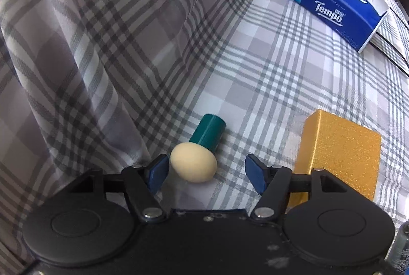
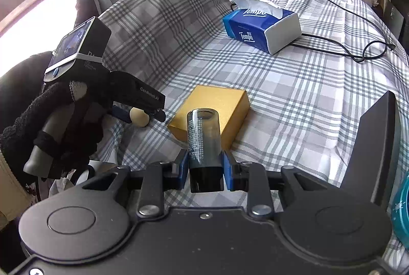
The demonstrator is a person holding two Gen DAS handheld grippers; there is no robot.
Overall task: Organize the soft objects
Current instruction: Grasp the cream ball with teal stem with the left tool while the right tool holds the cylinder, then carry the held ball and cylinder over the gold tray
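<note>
So I've got the left gripper (image 1: 207,174) pointed steeply down over the plaid bedspread (image 1: 281,86), with the beige egg-shaped sponge (image 1: 193,162) sitting between the blue pads (image 1: 255,176). The jaws are apart. The sponge is tucked right up against the left pad, maybe just touching it, with a clear gap to the right one, so nothing's pinched yet. It's attached to a teal cylinder handle (image 1: 210,132), and the whole thing lies on its side on the cloth, handle pointing away from me. My guess is this is a makeup blender on a stand, which makes it the soft item I'm after.

The right gripper (image 2: 205,167) is clamped on a dark, see-through tube (image 2: 203,144) with tiny white print on it, held upright-ish, open end away from the camera. I read that as the container waiting for the sponge, which is why that hand sits parked near the gold box (image 2: 212,109).

From the right wrist view you can see the gloved hand (image 2: 58,127) holding the left gripper low over the sponge, just beside the gold box. The Tempo tissue pack (image 2: 260,24) and a black cable (image 2: 358,50) sit well apart at the far end, out of the way.

Since the sponge is off-centre, I reckon closing will nudge it sideways before it grips.
</note>
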